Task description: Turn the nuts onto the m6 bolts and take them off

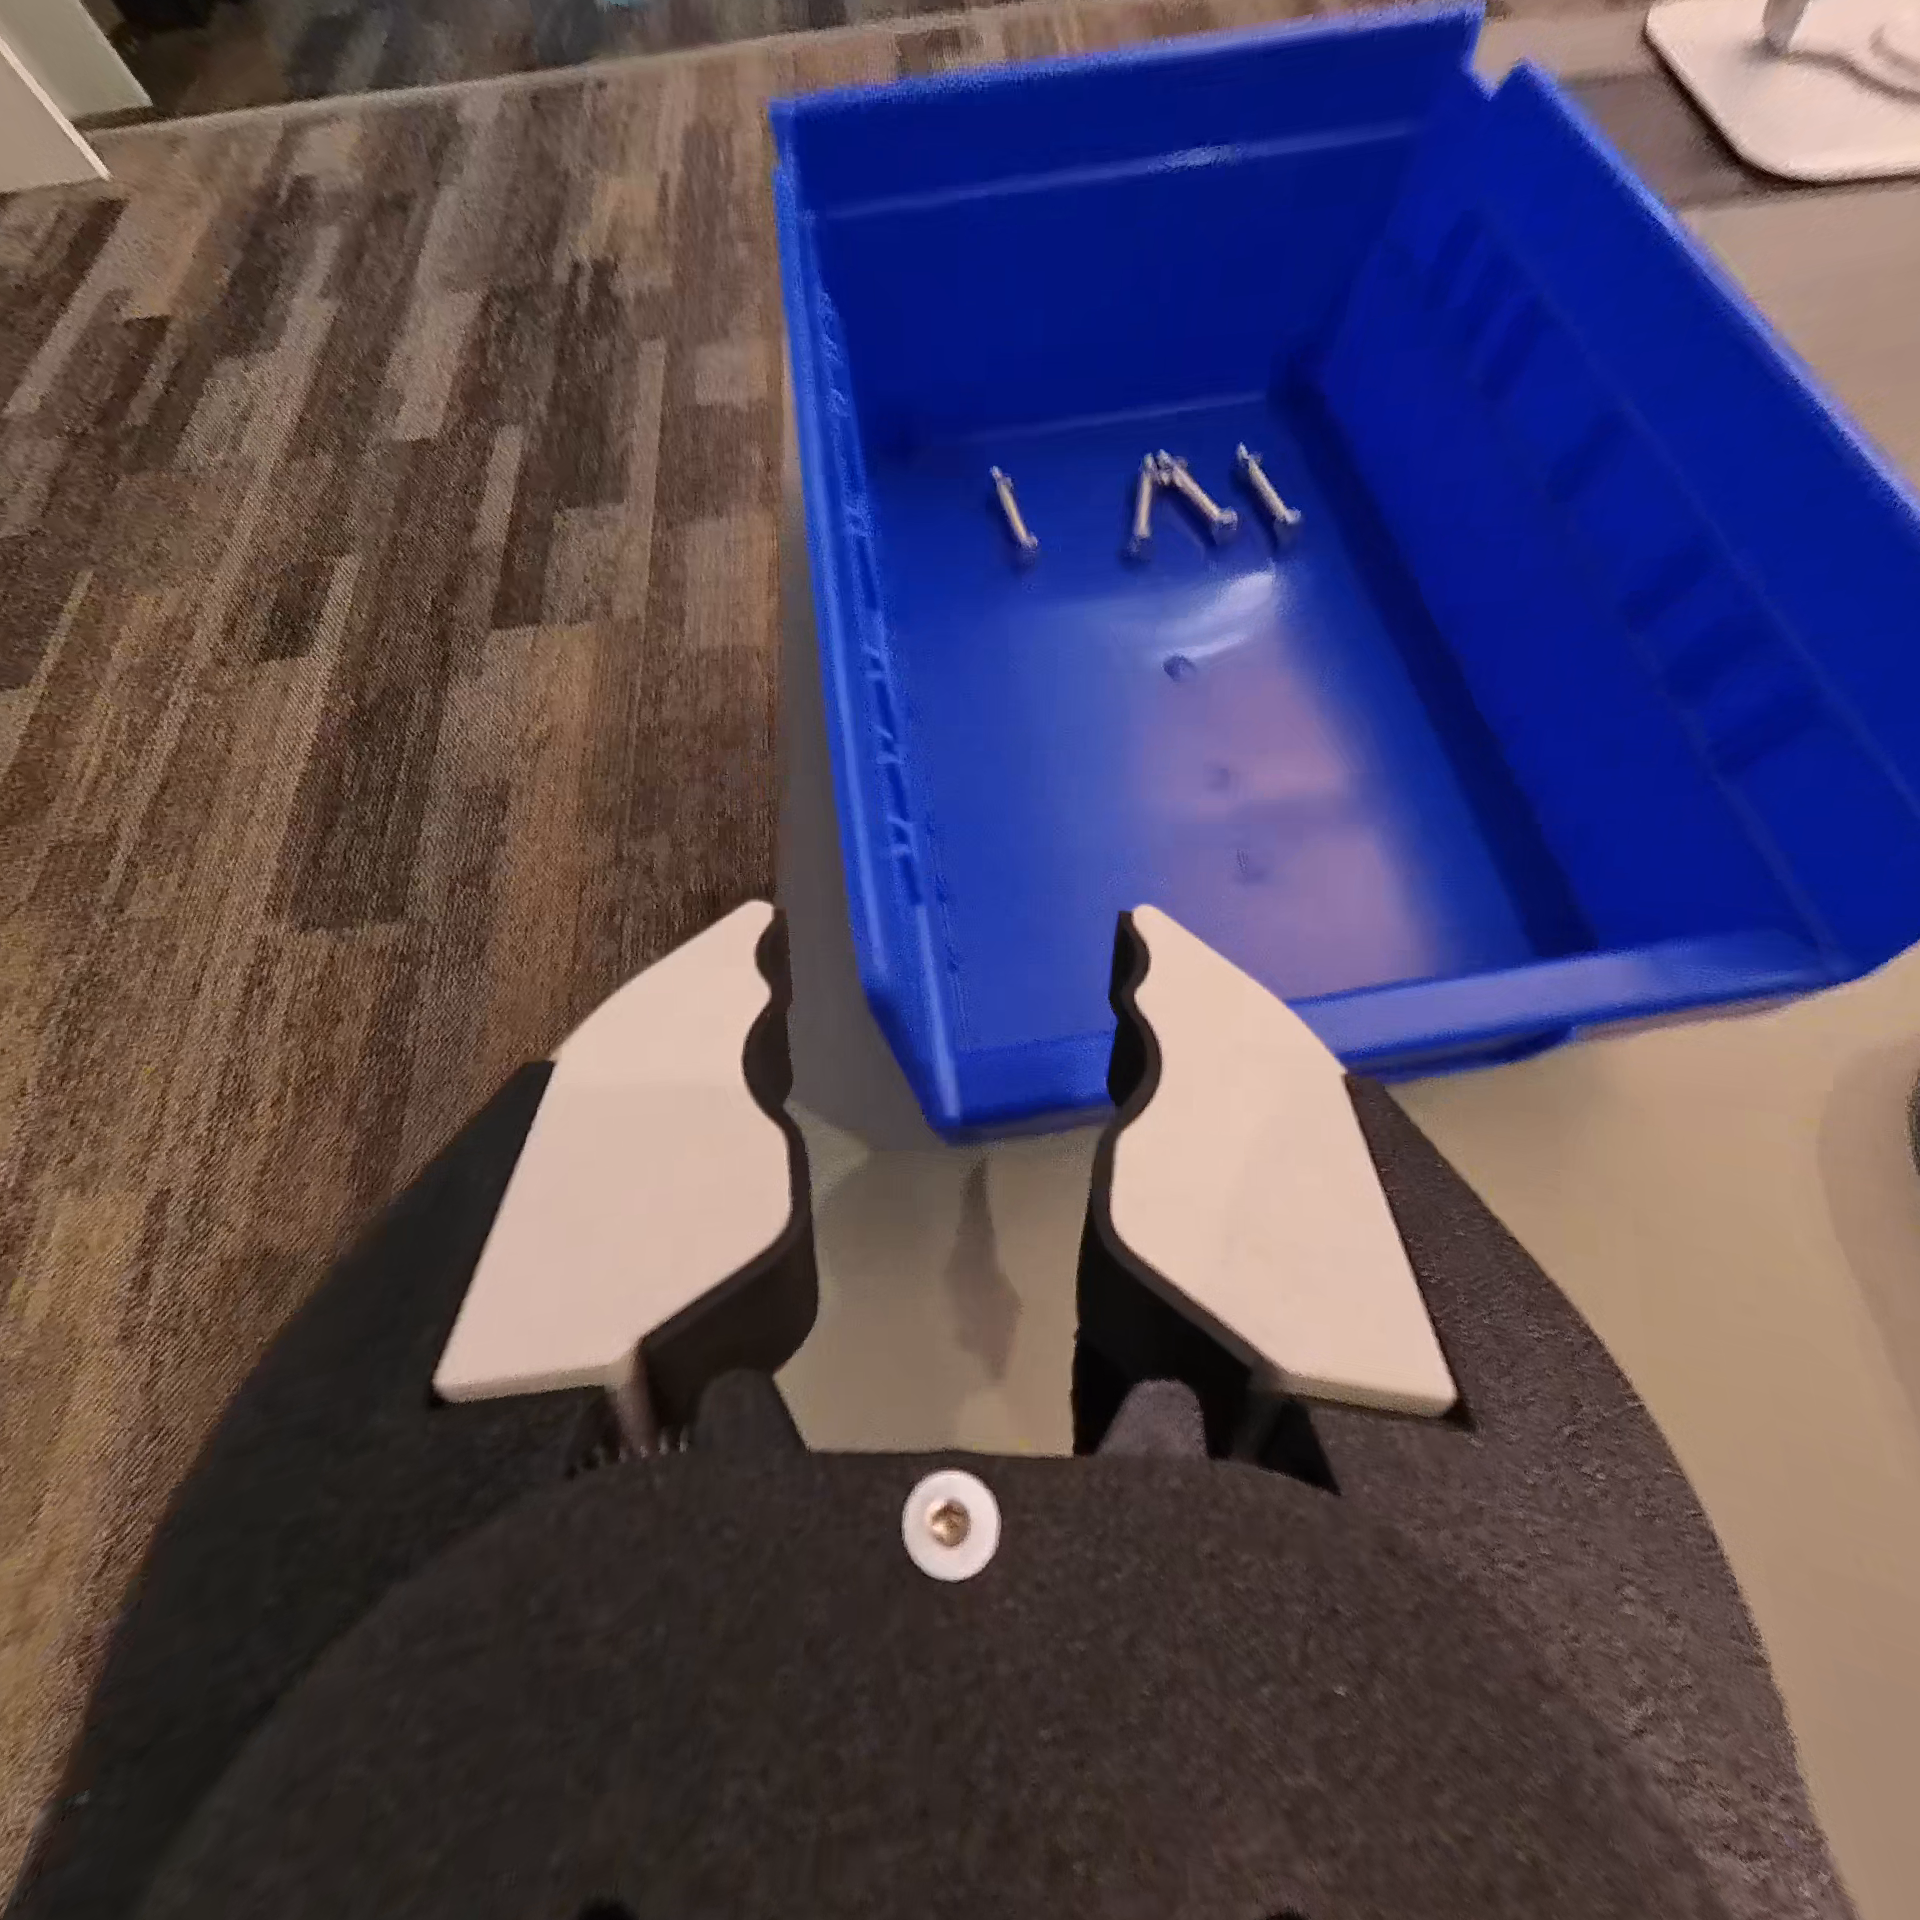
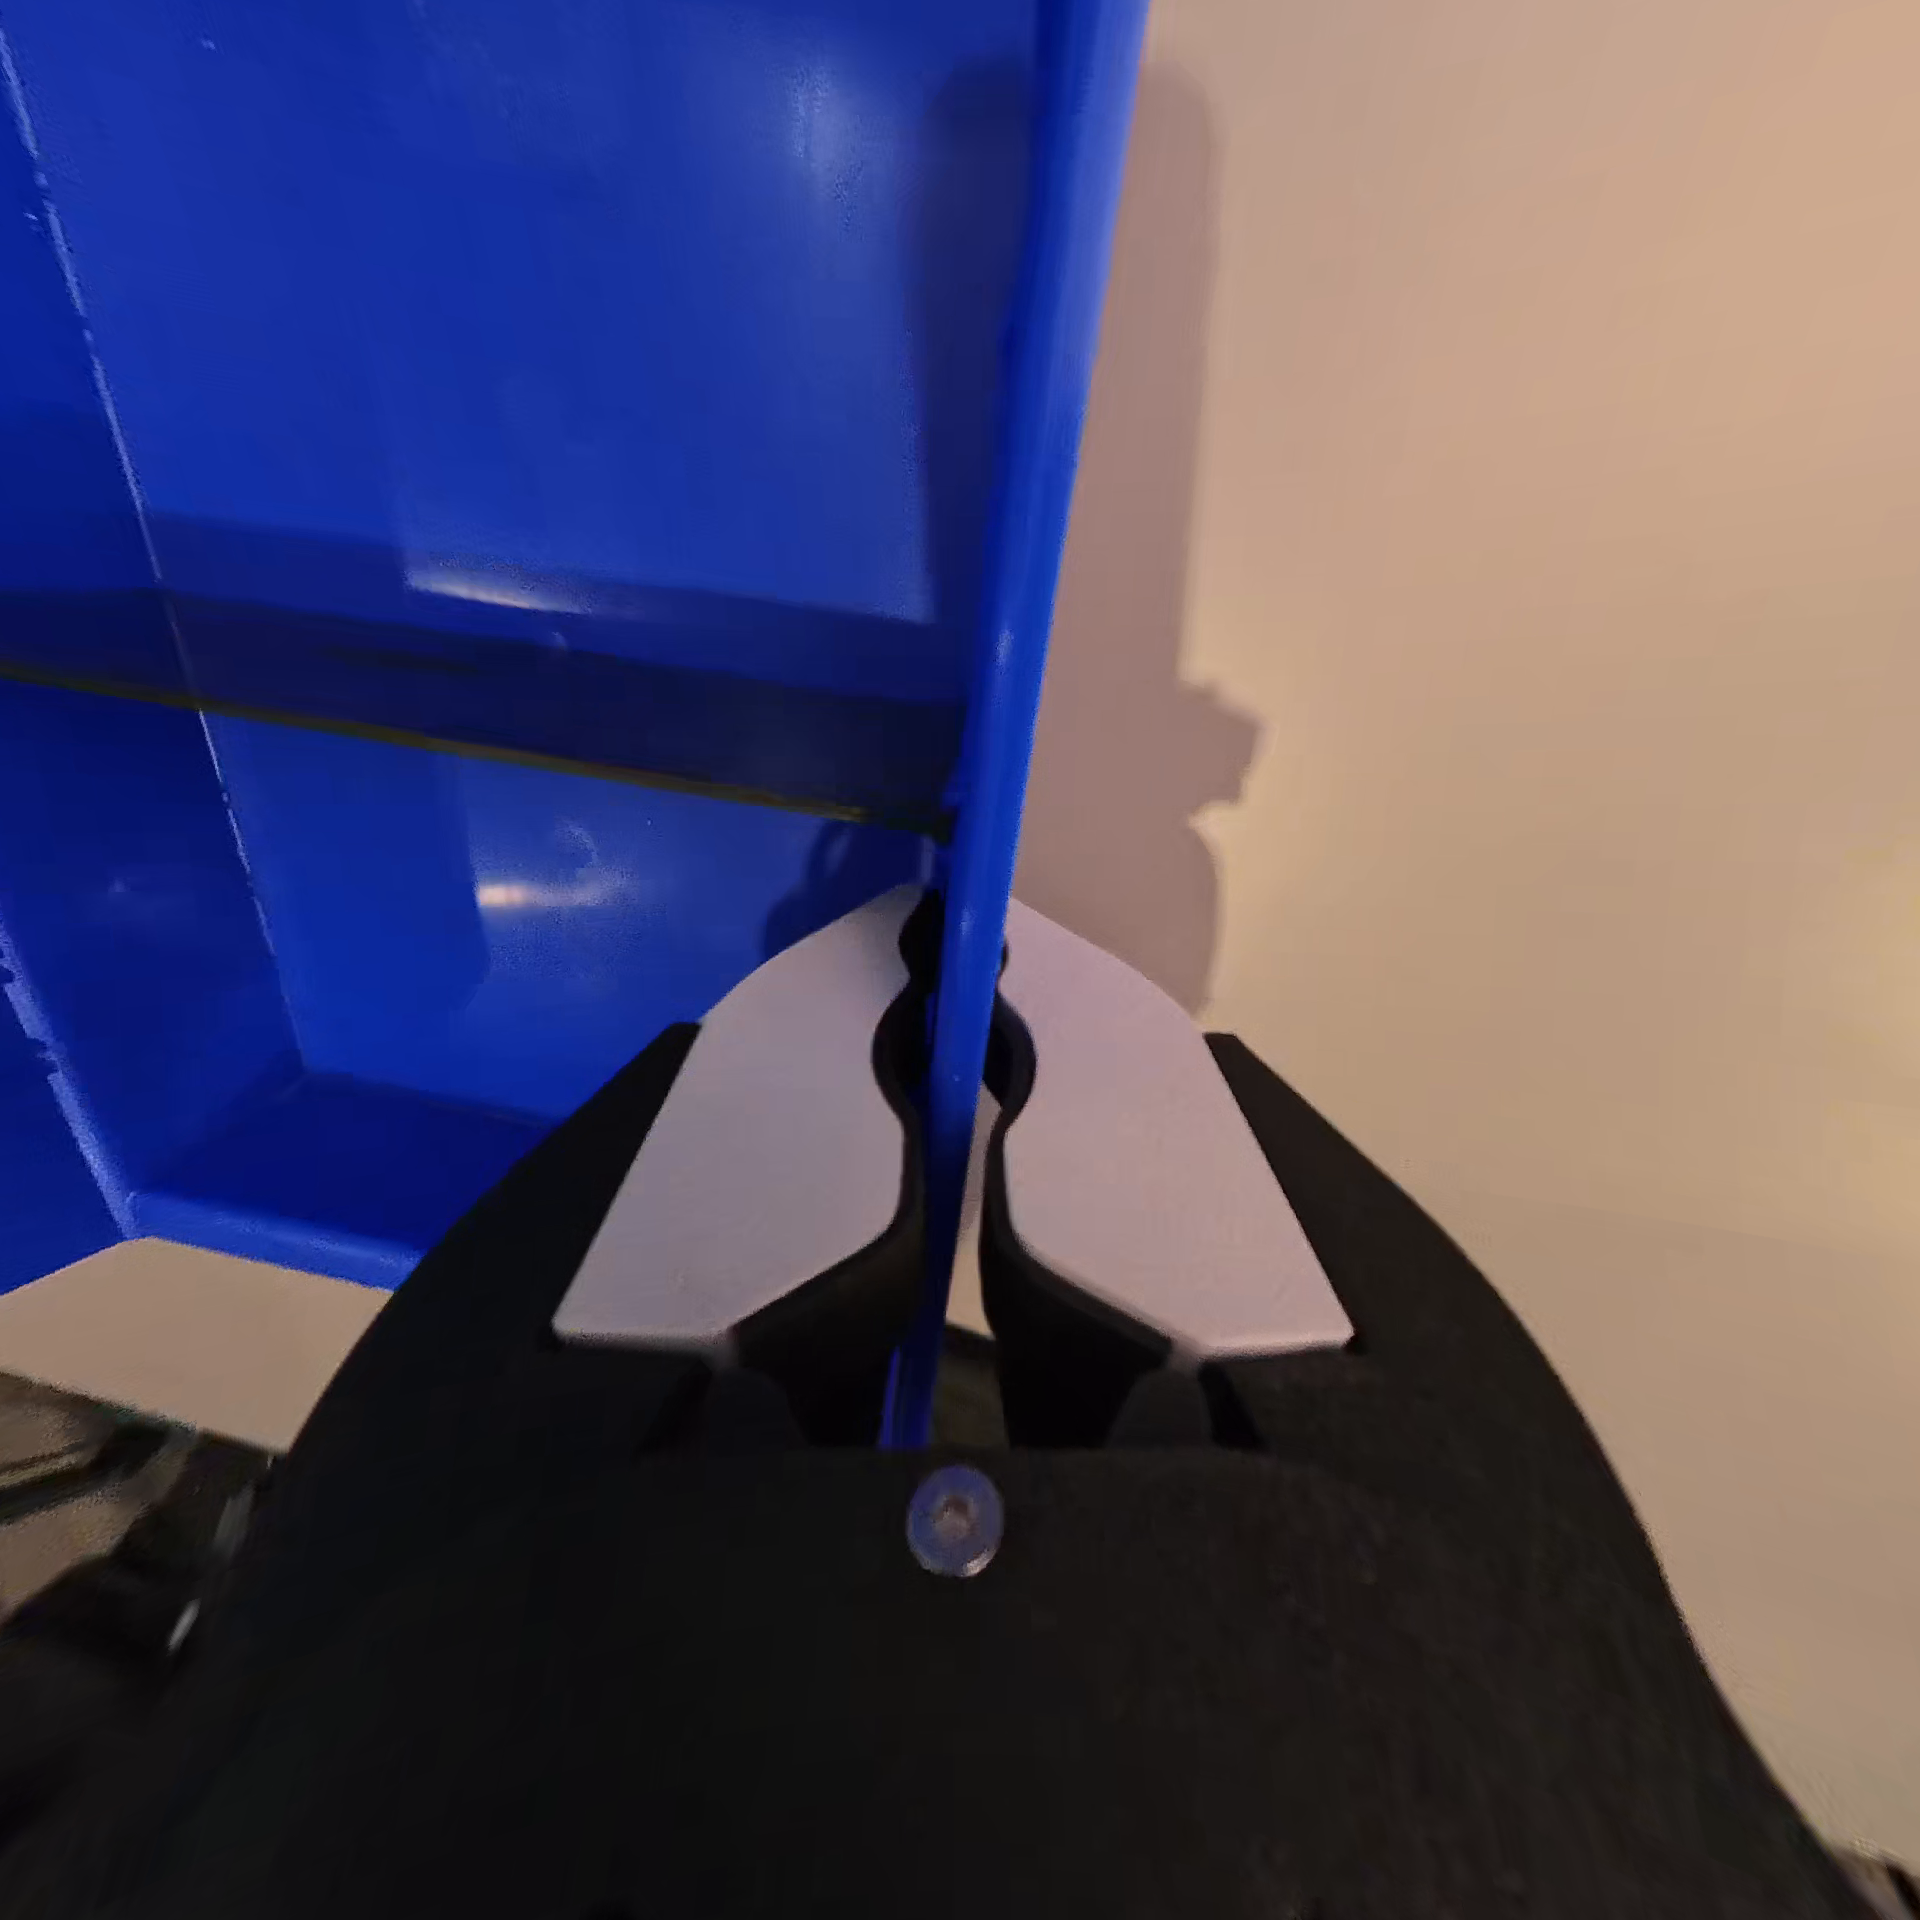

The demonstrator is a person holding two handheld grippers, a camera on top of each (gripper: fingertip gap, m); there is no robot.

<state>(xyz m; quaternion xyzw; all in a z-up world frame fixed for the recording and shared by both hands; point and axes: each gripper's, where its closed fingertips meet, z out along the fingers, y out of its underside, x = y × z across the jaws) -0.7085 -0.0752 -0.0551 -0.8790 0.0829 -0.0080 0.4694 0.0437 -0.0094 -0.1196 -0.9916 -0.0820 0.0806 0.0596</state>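
A blue plastic bin (image 1: 1579, 582) stands on the beige table. Several silver bolts (image 1: 1174, 504) lie in a loose row on its floor near the far wall. I cannot make out nuts; only small dark marks show on the bin floor. My left gripper (image 1: 951, 925) is open and empty, hovering over the bin's near left corner. My right gripper (image 2: 961, 935) is shut on the bin's thin side wall (image 2: 1029, 520), one finger inside the bin and one outside. The bolts are not in the right wrist view.
The table edge runs just left of the bin, with patterned carpet (image 1: 364, 623) below. A white stand base (image 1: 1787, 94) sits at the far right. A dark object (image 2: 94, 1475) lies at the lower left of the right wrist view. Bare beige table (image 2: 1558, 727) lies right of the bin. The grippers' ends are close to 75 cm from one another.
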